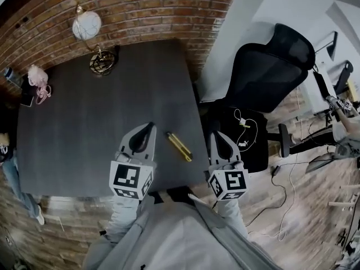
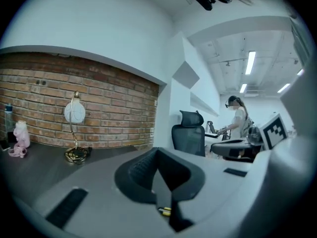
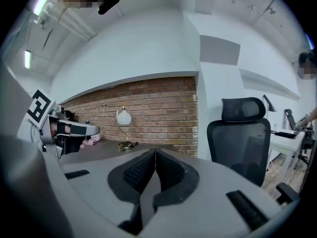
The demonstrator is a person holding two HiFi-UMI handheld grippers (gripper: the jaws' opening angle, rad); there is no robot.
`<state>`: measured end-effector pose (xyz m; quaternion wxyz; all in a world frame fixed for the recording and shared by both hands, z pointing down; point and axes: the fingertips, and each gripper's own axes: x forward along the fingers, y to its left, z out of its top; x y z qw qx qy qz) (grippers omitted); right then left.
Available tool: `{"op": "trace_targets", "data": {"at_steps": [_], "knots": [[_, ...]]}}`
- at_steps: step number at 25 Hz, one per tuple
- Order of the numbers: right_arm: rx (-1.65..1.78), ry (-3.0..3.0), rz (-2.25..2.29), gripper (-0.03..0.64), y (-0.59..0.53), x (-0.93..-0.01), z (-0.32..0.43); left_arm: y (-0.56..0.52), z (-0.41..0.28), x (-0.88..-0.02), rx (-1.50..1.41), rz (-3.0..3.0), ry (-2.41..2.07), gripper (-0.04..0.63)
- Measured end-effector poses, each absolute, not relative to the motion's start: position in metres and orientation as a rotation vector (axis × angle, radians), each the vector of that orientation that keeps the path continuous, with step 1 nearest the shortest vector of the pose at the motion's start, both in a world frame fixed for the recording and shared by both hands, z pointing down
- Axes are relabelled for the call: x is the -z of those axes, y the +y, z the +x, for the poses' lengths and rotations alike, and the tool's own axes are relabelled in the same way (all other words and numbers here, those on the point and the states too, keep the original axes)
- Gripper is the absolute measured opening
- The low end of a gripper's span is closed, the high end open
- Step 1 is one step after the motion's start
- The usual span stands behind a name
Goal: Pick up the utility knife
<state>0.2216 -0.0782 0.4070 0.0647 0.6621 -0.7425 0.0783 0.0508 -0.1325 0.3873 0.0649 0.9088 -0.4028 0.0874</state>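
The left gripper (image 1: 149, 126) and right gripper (image 1: 216, 134) are hovering, jaws clenched and empty, flanking the yellow utility knife (image 1: 179, 146) lying on the dark counter (image 1: 84, 122); one probably needs opening and squaring across the handle.

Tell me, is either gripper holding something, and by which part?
Nothing is held. Both the left gripper and right gripper have jaws together, empty; the utility knife lies on the table between them.

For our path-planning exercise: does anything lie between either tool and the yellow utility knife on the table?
Nothing visible does. The utility knife lies on the bare table, between the left tool and the right tool. The lamp and the pink toy sit at the table's far edge.
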Motion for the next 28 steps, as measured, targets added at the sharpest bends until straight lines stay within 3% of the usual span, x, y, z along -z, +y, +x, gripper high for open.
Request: {"op": "trace_targets", "data": {"at_steps": [14, 28], "knots": [[-0.228, -2.443, 1.701, 0.018, -0.11, -0.412, 0.19, -0.126, 0.009, -0.385, -0.272, 2.574, -1.517, 0.018], [-0.234, -2.426, 1.701, 0.018, -0.125, -0.411, 0.178, -0.137, 0.0, -0.394, -0.269, 2.566, -1.48, 0.018]]}}
